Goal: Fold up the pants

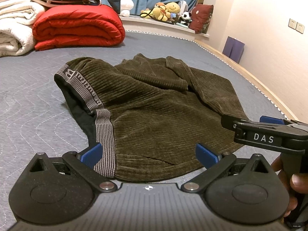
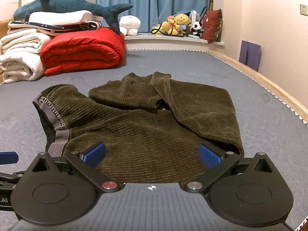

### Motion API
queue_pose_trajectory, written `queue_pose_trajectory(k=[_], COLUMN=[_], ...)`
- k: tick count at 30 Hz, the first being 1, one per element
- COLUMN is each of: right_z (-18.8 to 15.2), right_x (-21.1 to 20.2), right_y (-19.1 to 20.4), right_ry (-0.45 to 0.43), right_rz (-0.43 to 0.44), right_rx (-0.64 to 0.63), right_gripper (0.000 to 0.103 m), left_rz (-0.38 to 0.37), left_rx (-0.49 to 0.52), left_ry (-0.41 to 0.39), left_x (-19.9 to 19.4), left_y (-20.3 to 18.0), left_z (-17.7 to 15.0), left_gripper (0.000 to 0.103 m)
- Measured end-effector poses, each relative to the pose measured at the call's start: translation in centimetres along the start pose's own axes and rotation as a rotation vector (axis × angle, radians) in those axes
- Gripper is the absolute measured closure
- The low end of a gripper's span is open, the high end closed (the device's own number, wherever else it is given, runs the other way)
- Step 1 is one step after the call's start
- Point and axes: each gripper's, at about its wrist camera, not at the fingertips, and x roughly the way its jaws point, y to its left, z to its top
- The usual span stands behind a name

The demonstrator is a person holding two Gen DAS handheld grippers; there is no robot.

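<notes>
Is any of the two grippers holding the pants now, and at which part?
Nothing is held. The left gripper and the right gripper are both open, just above the near edge of the olive corduroy pants.

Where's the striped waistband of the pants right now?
The waistband is on the pants' left edge in both views, its near end beside the left claw's left finger.
</notes>
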Motion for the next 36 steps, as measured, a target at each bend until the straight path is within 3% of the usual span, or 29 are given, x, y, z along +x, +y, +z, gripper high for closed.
queue_pose_trajectory(k=[9, 12, 14, 16, 17, 19, 22, 26, 28, 32, 36], right_z=[0.0, 0.1, 0.2, 0.3, 0.4, 0.4, 0.4, 0.3, 0.1, -0.7, -1.8], right_x=[0.0, 0.0, 0.1, 0.1, 0.2, 0.3, 0.6, 1.4, 2.3, 3.2, 3.5], right_y=[0.1, 0.1, 0.0, -0.3, -0.4, -0.7, -0.8, -0.6, -0.1, 2.3, 5.4], right_ry=[0.007, 0.000, -0.009, -0.015, -0.018, -0.022, -0.025, -0.001, 0.036, 0.083, 0.113], right_rz=[0.007, 0.003, -0.013, -0.029, -0.031, -0.039, -0.038, -0.008, 0.045, 0.139, 0.241], right_rx=[0.000, 0.002, 0.006, 0.022, 0.031, 0.047, 0.052, 0.041, 0.021, -0.076, -0.209], right_gripper=[0.001, 0.007, 0.013, 0.025, 0.028, 0.040, 0.046, 0.046, 0.039, 0.037, 0.032], left_rz=[-0.030, -0.061, -0.071, -0.079, -0.084, -0.078, -0.046, -0.051, -0.031, -0.056, -0.092], left_rx=[-0.001, -0.030, -0.028, -0.003, 0.009, 0.045, 0.008, -0.106, -0.163, -0.283, -0.344], left_ry=[-0.008, 0.017, 0.035, 0.047, 0.050, 0.053, 0.106, 0.190, 0.209, 0.275, 0.349], left_x=[-0.3, 0.0, 0.6, 1.4, 1.7, 2.6, 4.9, 7.6, 8.3, 9.5, 11.1], left_y=[0.0, 0.8, 1.4, 1.8, 2.1, 2.7, 4.7, 8.2, 10.0, 12.8, 13.7], left_z=[0.3, 1.2, 2.2, 3.1, 3.6, 4.4, 5.2, 6.2, 6.6, 6.7, 5.6], left_gripper=[0.001, 0.023, 0.051, 0.071, 0.073, 0.073, 0.072, 0.057, 0.051, 0.027, 0.024])
